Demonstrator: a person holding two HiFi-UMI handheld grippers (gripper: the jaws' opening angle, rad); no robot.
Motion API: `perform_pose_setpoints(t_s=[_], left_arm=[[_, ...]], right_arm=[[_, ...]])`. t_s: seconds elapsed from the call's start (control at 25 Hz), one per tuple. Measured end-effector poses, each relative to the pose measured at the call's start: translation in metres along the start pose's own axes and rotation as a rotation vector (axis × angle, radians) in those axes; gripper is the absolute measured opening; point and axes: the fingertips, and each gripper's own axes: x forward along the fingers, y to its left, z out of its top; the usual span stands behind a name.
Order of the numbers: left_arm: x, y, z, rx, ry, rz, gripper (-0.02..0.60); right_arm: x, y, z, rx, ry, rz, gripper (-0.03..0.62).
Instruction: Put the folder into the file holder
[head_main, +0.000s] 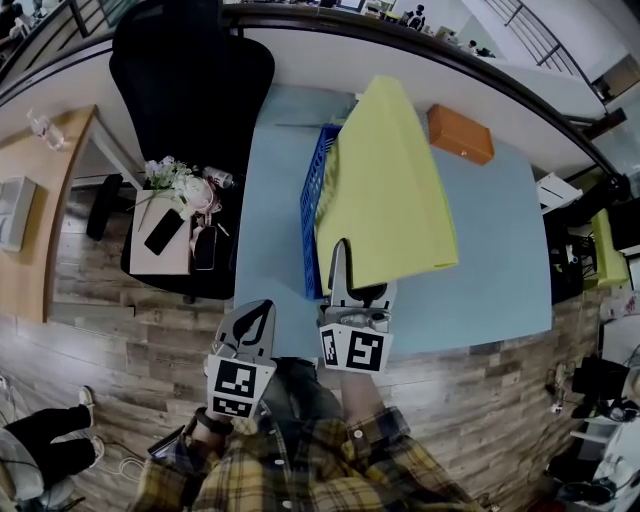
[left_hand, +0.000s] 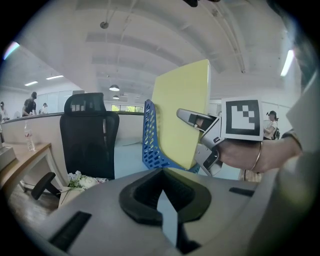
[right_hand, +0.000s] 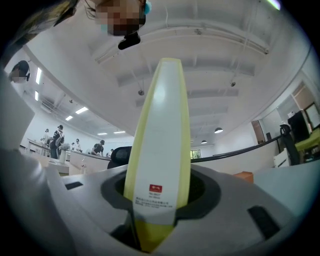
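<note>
Left of the table stood a black mesh-backed chair (head_main: 190, 70). Your left gripper (head_main: 256, 318) hung off the table's (head_main: 480, 260) front edge, clenched on nothing, bracing nothing. Toward the table's left edge lay the file holder (head_main: 313, 205): blue plastic, open lattice walls, long and narrow, probably light. Above and just right of it you held the folder (head_main: 385, 180), a pale yellow, smooth, thick-spined slab, tilted across the holder's right wall. Whether its lower edge had entered the slot, you could not tell. Your right gripper (head_main: 345, 275) was grasping the folder at its near corner only, on the labelled spine. Far right edge: a plain orange box (head_main: 461, 134), well apart. Risks as judged: with a one-corner grip on slick plastic, the folder could pivot or slide in the pads. Its edge could snag the lattice rim. The unbraced holder could skid or tip if you pushed sideways.
</note>
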Motion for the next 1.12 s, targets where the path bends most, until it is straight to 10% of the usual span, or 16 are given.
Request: perform_pose_setpoints(t_s=[1.12], left_arm=[[-0.008, -0.001, -0.005, -0.009, -0.003, 0.031, -0.009]], right_arm=[[-0.006, 0.007, -0.084, -0.043, 0.349, 0.082, 0.187]])
